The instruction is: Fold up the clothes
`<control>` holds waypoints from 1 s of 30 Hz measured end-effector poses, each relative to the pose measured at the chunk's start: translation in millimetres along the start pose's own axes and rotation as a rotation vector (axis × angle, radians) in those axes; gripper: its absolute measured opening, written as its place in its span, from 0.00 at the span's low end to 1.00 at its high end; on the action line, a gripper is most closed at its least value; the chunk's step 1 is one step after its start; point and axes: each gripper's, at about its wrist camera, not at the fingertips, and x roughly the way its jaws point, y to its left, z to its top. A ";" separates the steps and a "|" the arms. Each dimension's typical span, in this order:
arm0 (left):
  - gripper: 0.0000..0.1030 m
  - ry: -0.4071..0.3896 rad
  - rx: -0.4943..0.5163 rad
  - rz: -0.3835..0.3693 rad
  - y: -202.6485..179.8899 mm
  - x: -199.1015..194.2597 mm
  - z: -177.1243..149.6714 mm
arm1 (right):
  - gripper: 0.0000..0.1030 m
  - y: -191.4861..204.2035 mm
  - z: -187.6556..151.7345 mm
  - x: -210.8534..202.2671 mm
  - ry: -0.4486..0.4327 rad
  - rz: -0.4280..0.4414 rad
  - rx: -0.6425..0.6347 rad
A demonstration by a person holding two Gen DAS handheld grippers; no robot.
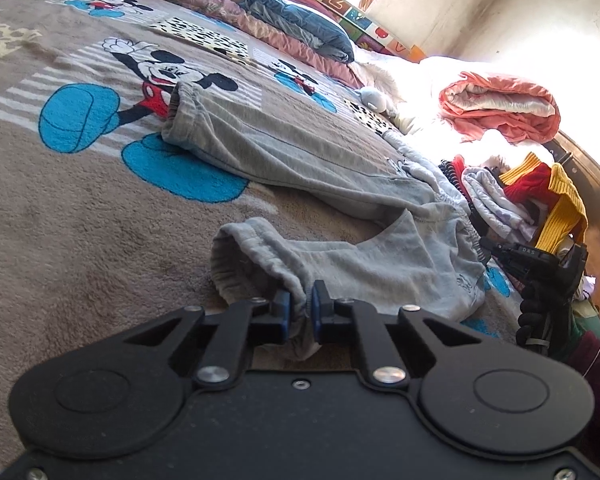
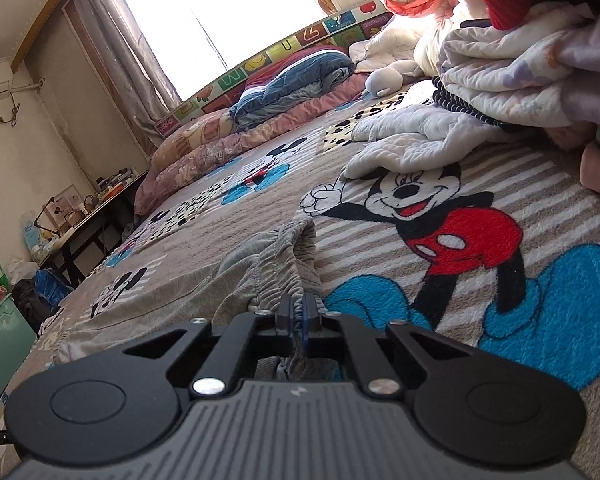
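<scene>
Grey sweatpants [image 1: 300, 152] lie spread on a cartoon-mouse blanket [image 1: 60, 220] covering the bed. In the left wrist view my left gripper [image 1: 300, 307] is shut on the near leg's elastic cuff [image 1: 256, 264], the cloth bunched between the blue pads. The other leg stretches away toward the upper left, its cuff [image 1: 180, 108] lying flat. At the right edge of that view the right gripper [image 1: 540, 264] sits by the waistband, held by a gloved hand. In the right wrist view my right gripper [image 2: 299, 312] is shut on the gathered elastic waistband [image 2: 276, 264] of the sweatpants.
A heap of clothes [image 1: 532, 196] in yellow, red and white lies at the right near the waistband. A rolled orange quilt [image 1: 500, 104], pillows [image 1: 300, 28] and a white plush toy [image 2: 380, 80] line the far side. A desk [image 2: 84, 216] and a green bin [image 2: 4, 328] stand beyond the bed.
</scene>
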 end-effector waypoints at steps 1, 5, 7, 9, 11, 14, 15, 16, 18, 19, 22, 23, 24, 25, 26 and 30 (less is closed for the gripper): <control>0.06 -0.017 -0.017 -0.019 0.4 -3.8 2.6 | 0.06 -1.0 -0.6 -4.3 -0.002 0.012 0.020; 0.04 -0.104 -0.084 -0.101 4.2 -33.5 17.7 | 0.06 2.6 0.0 -28.0 -0.040 0.056 0.088; 0.04 -0.130 -0.110 -0.098 10.6 -46.5 23.3 | 0.06 5.7 -1.4 -39.2 -0.050 0.089 0.125; 0.04 -0.157 -0.136 -0.096 17.1 -59.5 28.9 | 0.06 14.4 -5.8 -47.1 -0.030 0.087 0.119; 0.04 -0.151 -0.153 -0.076 22.8 -62.1 29.4 | 0.06 19.1 -12.2 -48.2 0.020 0.028 0.123; 0.16 -0.101 -0.169 -0.025 30.5 -52.3 23.5 | 0.11 15.9 -20.8 -40.9 0.103 -0.050 0.159; 0.20 -0.084 -0.174 -0.008 33.1 -49.1 21.5 | 0.17 16.9 -21.8 -39.2 0.104 -0.070 0.156; 0.33 -0.067 -0.179 0.009 35.7 -45.8 19.5 | 0.28 19.0 -21.9 -38.5 0.094 -0.093 0.141; 0.47 -0.033 -0.189 0.043 40.9 -39.3 15.6 | 0.49 20.8 -24.0 -37.4 0.076 -0.129 0.123; 0.47 -0.016 -0.194 0.060 43.4 -36.0 13.6 | 0.51 20.7 -24.8 -36.6 0.071 -0.134 0.120; 0.47 0.008 -0.197 0.079 45.9 -28.8 10.0 | 0.50 21.7 -25.5 -32.1 0.078 -0.103 0.081; 0.47 0.012 -0.195 0.082 46.1 -26.9 9.0 | 0.49 23.1 -25.9 -29.4 0.085 -0.096 0.060; 0.46 0.011 -0.200 0.084 46.7 -25.2 8.1 | 0.45 26.0 -26.8 -24.9 0.103 -0.088 0.034; 0.46 0.011 -0.204 0.086 47.3 -23.4 7.2 | 0.33 28.9 -27.7 -20.5 0.120 -0.081 0.009; 0.46 0.013 -0.204 0.088 46.5 -21.3 6.7 | 0.28 31.7 -28.8 -16.5 0.135 -0.078 -0.017; 0.08 -0.006 -0.212 0.122 46.2 -22.3 7.6 | 0.07 35.0 -29.3 -17.7 0.133 -0.033 -0.018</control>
